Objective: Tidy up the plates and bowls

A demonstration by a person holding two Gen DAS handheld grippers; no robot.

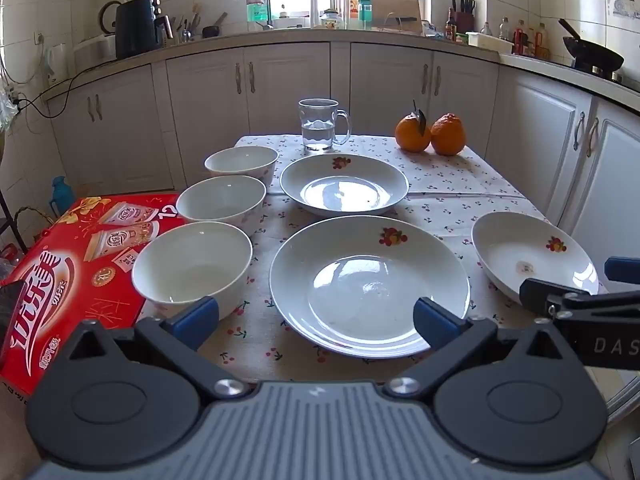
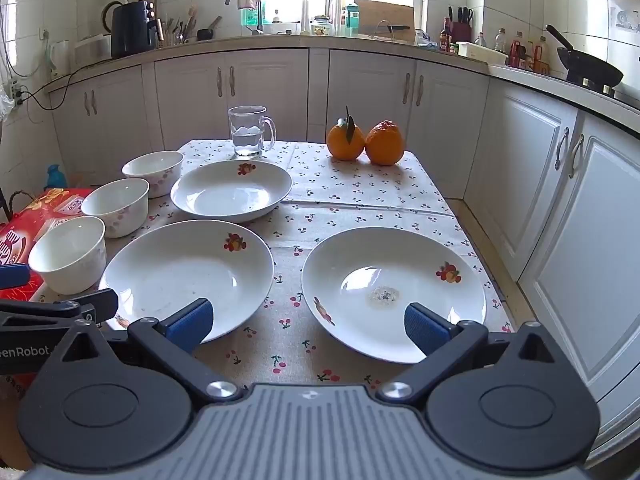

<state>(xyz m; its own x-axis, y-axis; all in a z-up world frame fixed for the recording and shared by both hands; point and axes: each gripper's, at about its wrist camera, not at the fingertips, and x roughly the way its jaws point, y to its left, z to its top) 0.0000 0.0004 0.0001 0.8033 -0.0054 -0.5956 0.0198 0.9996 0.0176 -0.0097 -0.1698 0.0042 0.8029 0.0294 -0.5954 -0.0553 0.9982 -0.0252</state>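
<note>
Three white plates with fruit prints lie on the cherry-print tablecloth: a near middle plate (image 1: 368,284) (image 2: 184,276), a far plate (image 1: 344,184) (image 2: 232,190) and a right plate (image 1: 532,256) (image 2: 392,288). Three white bowls stand in a row along the left edge: near bowl (image 1: 192,268) (image 2: 68,254), middle bowl (image 1: 221,202) (image 2: 116,206), far bowl (image 1: 241,164) (image 2: 153,172). My left gripper (image 1: 316,320) hangs open before the near middle plate, holding nothing. My right gripper (image 2: 308,322) is open and empty in front of the right plate.
A glass mug of water (image 1: 320,124) (image 2: 249,131) and two oranges (image 1: 430,134) (image 2: 364,142) stand at the table's far end. A red carton (image 1: 76,264) sits left of the table. White cabinets (image 2: 560,200) run behind and along the right.
</note>
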